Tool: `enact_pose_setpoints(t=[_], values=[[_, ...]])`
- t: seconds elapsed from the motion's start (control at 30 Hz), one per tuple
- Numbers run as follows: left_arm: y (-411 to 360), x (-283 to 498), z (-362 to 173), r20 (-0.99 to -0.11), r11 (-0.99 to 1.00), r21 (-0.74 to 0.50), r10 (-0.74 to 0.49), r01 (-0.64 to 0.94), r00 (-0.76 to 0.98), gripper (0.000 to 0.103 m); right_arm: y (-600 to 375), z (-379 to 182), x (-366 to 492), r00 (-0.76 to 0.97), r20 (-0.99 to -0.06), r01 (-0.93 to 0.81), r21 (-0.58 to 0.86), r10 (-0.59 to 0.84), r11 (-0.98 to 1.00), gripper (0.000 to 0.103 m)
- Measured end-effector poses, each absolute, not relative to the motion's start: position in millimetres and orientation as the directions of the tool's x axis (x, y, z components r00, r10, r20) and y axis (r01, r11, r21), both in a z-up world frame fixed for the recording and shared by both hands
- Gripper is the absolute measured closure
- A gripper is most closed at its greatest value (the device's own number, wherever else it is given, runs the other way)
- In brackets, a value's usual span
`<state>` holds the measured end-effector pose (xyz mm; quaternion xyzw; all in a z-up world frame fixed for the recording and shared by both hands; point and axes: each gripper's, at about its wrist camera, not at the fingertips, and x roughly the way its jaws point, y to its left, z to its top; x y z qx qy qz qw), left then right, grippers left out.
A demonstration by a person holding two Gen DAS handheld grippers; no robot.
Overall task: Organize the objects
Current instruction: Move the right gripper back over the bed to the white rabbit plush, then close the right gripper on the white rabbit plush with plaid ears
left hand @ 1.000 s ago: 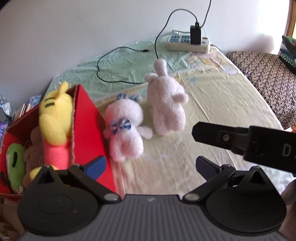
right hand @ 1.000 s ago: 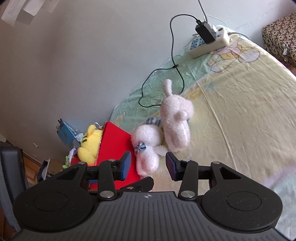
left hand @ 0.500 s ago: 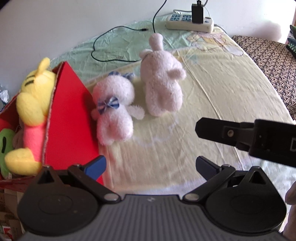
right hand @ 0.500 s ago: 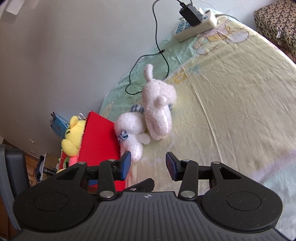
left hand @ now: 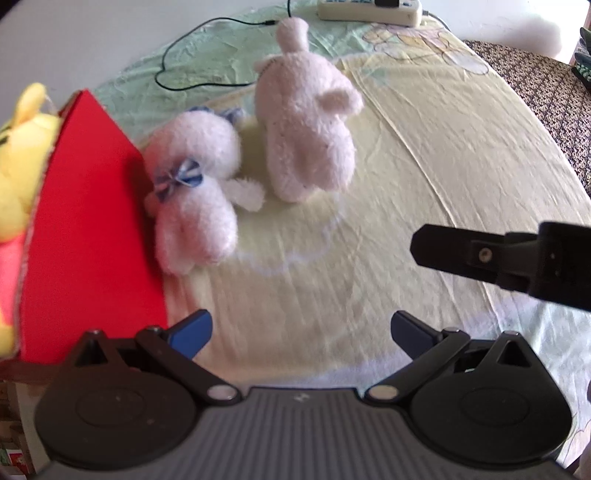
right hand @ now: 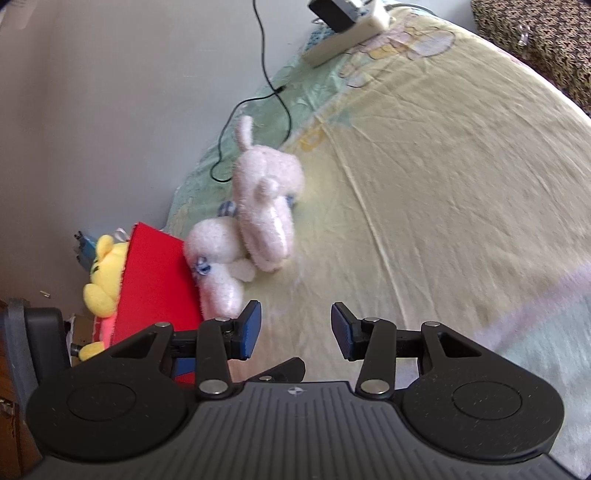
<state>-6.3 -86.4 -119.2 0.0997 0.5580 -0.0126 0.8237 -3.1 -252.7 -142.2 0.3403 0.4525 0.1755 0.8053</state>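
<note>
On the bed sheet point(left hand: 424, 155) I see: box point(left hand: 85, 206) at left, bow-tied plush point(left hand: 195, 192) touching its wall, larger plush point(left hand: 306, 129) just right; power strip point(left hand: 369, 9) behind.

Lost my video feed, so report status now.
Both grippers open, empty: left gripper, right gripper. Two pink plush toys lie beside red box. Nothing in the way.

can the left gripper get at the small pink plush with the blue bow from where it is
Probably yes. The left gripper is open and empty, and only bare bedsheet lies between it and the bow plush, which leans against the red box.
</note>
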Motion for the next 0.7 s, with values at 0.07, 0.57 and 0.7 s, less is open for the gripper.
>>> enact_pose_setpoints(t=[0.07,0.57,0.7], values=[[-86,-5,-125,-0.926,0.979,0.145,0.084,0.142,0.368,0.000,-254,-146,-2,0.529,-0.615,0.037,0.705,0.584,0.709,0.057],[-74,7,-140,-0.940,0.980,0.054,-0.015,0.192,0.341,0.000,-247,-156,16,0.547,-0.615,0.071,0.710,0.567,0.701,0.054],[-66,7,-139,-0.943,0.979,0.031,-0.038,0.202,0.331,0.000,-243,-151,30,0.556,-0.611,0.054,0.703,0.563,0.709,0.050]])
